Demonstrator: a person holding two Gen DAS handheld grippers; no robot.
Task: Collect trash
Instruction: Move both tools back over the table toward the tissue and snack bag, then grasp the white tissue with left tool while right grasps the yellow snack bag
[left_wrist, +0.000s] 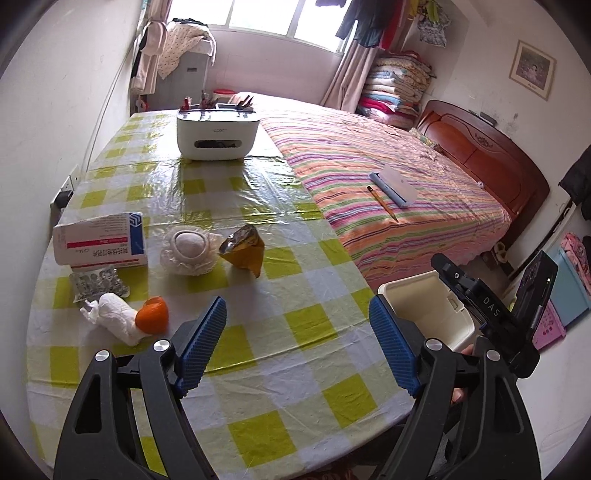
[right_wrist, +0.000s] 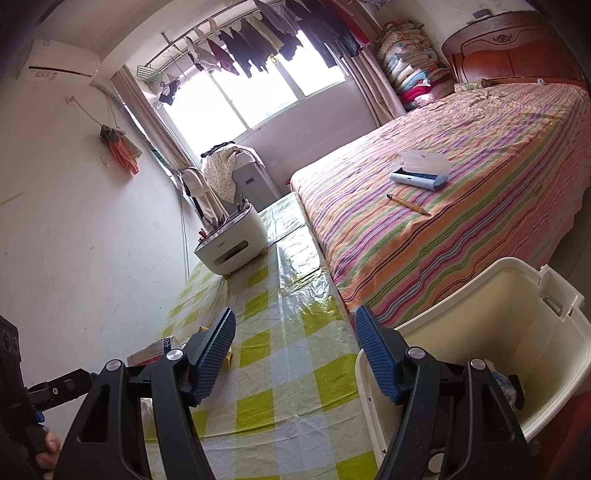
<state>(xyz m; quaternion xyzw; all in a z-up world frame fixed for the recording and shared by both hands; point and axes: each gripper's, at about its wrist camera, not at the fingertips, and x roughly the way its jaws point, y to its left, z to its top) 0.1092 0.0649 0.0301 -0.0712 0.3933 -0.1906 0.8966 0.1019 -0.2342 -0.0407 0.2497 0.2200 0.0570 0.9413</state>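
- Only the right wrist view looks into the cream bin (right_wrist: 524, 321), with scraps at the bottom.
- The crumpled tissue (left_wrist: 114, 317) and orange peel (left_wrist: 153, 314) lie just left of the left gripper (left_wrist: 297, 345), its jaws apart and empty.
- The right gripper (right_wrist: 295, 354) is spread too, beside the bin.

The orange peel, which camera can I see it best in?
The left wrist view. There the orange peel lies in plain sight on the checked tablecloth, touching a crumpled tissue. The right wrist view does not show it at all.
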